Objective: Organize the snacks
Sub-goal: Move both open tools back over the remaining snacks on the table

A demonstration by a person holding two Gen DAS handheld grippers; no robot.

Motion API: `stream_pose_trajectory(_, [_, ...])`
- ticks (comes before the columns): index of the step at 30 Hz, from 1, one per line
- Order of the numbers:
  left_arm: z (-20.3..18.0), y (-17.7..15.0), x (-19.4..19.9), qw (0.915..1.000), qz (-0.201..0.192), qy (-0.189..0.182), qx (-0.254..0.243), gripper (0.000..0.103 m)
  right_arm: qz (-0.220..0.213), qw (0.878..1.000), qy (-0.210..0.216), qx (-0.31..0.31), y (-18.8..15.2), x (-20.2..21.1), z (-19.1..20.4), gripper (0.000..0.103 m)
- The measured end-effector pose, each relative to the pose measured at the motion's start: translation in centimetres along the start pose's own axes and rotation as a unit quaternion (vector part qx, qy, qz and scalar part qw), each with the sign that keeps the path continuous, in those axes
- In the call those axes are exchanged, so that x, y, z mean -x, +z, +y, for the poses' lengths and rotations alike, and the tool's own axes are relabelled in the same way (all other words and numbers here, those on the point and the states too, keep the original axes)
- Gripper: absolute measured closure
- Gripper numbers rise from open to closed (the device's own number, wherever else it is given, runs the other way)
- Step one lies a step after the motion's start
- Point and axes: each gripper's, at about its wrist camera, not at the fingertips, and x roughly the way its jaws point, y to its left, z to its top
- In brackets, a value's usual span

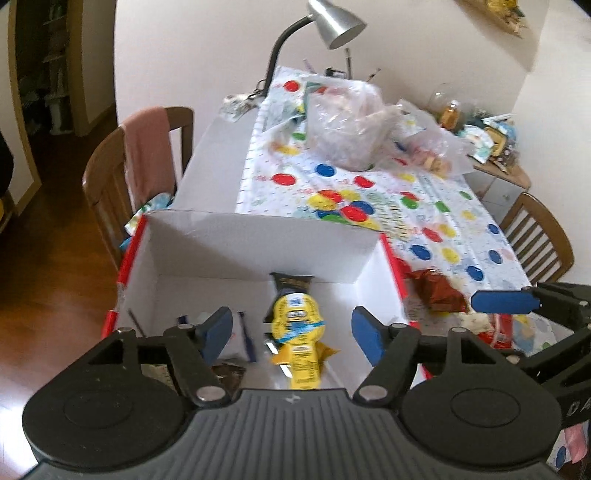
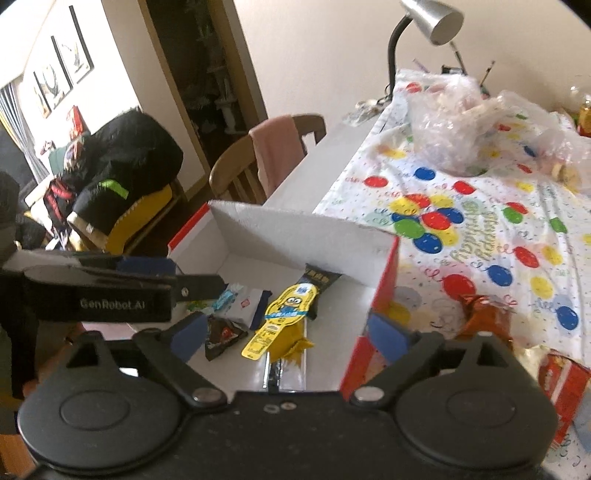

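The left gripper (image 1: 291, 332) hung over the open box (image 1: 258, 240), its jaws apart and nothing between them. The right gripper (image 2: 284, 336) hovered at the box's red side wall, jaws spread wide and likewise empty. Inside the box lay a yellow snack packet (image 1: 295, 332) flat on the floor, with a dark wrapper (image 2: 221, 338) and a few smaller packets (image 2: 236, 299) beside it. Just outside the box, on the bench (image 1: 424, 206) with its balloon-print cloth, sat a brown snack bag (image 1: 439, 291). Farther back stood crumpled clear plastic bags (image 1: 347, 122) and a silver desk lamp (image 1: 332, 22).
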Motion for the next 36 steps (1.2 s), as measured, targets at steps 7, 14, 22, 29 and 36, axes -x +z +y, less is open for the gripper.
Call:
stream_pose_trajectory(7, [-3.7,-1.0,0.7,0.9996,-0.016,-0.020,-0.012,0.027,-0.035,0.999,-0.007,-0.022,-1.5,3.6,-2.8,0.005])
stream_pose_trajectory(14, [-8.6,-2.0,0.9,0.9976,-0.043,-0.041,-0.036,0.020,-0.058,0.997,-0.017,-0.039,-3.7,7.0,-6.4,0.000])
stream_pose_trajectory(22, [-15.2,-3.3,-1.0,0.9951,-0.029,-0.068,-0.066,0.020,-0.065,0.996,-0.042,-0.046,-6.6,10.1,-10.8,0.000])
stream_pose_trajectory(29, [-20.2,-3.8,-3.5,0.9936,-0.013,-0.074,-0.085,0.020,-0.061,0.994,-0.069,-0.065,-8.9,12.1,-16.0,0.000])
stream_pose_trajectory(36, [-23.6,-3.4,-7.7,0.9930,0.025,-0.076,-0.086,0.020,-0.046,0.990,-0.104,-0.086,-11.0,12.8,-21.6,0.000])
